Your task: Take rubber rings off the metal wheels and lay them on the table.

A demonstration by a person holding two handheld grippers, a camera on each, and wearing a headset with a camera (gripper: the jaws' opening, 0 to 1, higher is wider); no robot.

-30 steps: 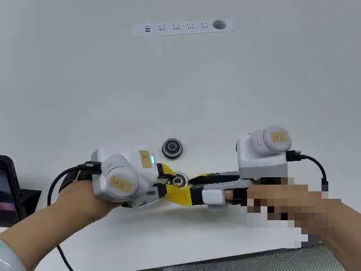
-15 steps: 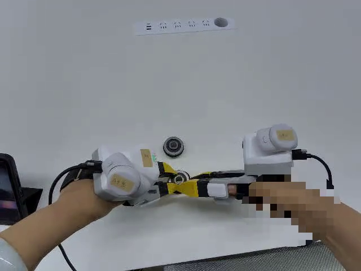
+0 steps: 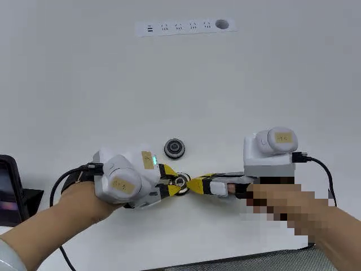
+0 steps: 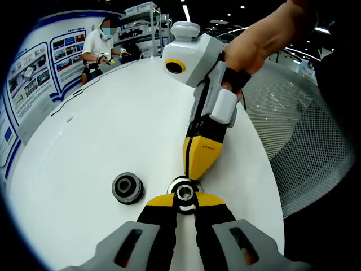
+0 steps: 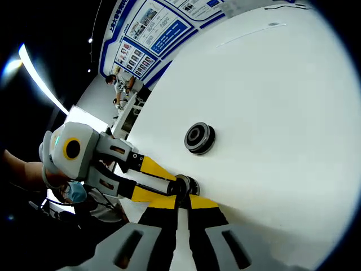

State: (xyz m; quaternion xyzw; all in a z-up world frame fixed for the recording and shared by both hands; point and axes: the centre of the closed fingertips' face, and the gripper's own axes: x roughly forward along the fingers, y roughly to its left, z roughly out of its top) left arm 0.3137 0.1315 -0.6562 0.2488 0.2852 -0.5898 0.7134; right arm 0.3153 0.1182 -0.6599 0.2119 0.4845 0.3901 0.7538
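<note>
dark flat screen (image 3: 7,191): far left, at the edge of the white table (image 3: 84,90), cut off by the frame.
left gripper (image 3: 172,184): white body low over the table, yellow-and-black jaws pointing right. Clamped right down on the small silver metal wheel (image 3: 180,182), one yellow tip on either side of it.
small silver metal wheel: pinched in those jaws, down at the tabletop, right between the two grippers. Bright rim and dark hub up close in the left gripper view, wheel (image 4: 185,192) dead centre. Any rubber on it too small to make out.
second metal wheel (image 3: 174,148): lying flat on the table just beyond the held one, apart from both grippers. Black rubber ring (image 3: 166,149) around its outside, on the wheel and not on the table.
white power strip (image 3: 184,26): way back across the table, well apart from the action.
right gripper (image 3: 196,184): in from the right, nose to nose with the left gripper. Jaws drawn almost together, just a thin slit between them in the right gripper view, tips touching the rim of the held wheel. Anything nipped between them: cannot tell.
</note>
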